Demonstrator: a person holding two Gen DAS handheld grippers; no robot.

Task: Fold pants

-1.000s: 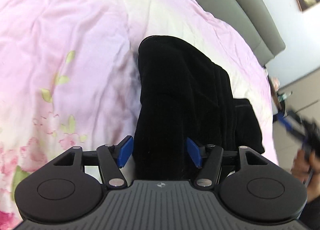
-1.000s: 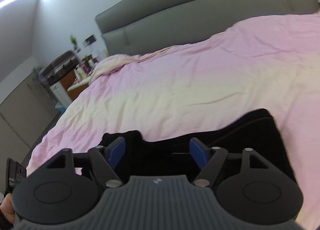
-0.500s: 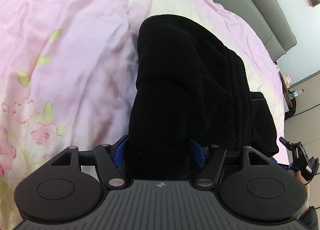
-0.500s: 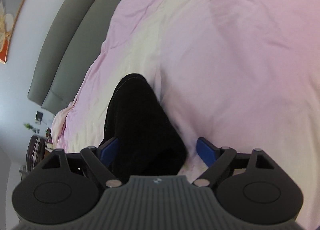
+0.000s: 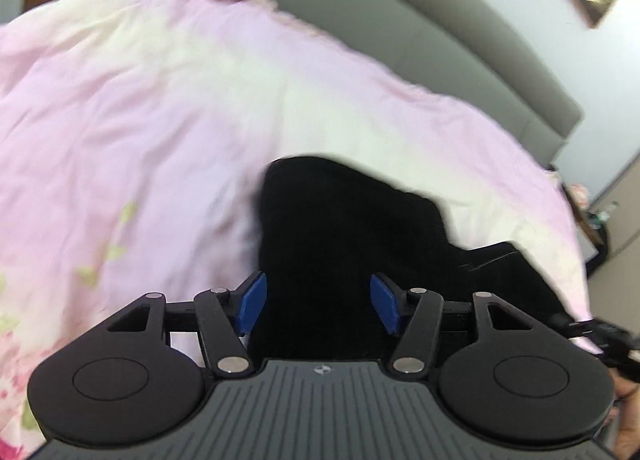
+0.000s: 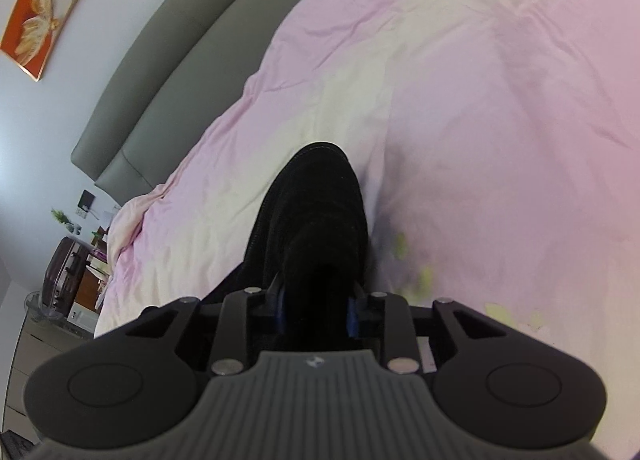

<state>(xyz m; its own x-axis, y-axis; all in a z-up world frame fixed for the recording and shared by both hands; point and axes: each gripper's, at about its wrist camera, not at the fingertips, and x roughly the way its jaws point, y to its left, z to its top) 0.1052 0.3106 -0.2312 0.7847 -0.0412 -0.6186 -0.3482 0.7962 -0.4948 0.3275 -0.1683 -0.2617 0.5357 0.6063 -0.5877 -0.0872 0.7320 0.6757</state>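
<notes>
Black pants (image 5: 332, 244): bunched on the pink duvet (image 5: 140, 120) of the bed, below the grey headboard (image 5: 420, 32).
Right claw (image 6: 316, 310): pressed together, pinching a pants fold.
Left claw (image 5: 318, 302): spread, fabric between its pads, not gripped.
Step, as judged: gathering an edge for a fold; next move calls for the left claw to close, then both to carry the cloth over.
Room: pale wall, framed picture (image 6: 44, 4) above the headboard.
</notes>
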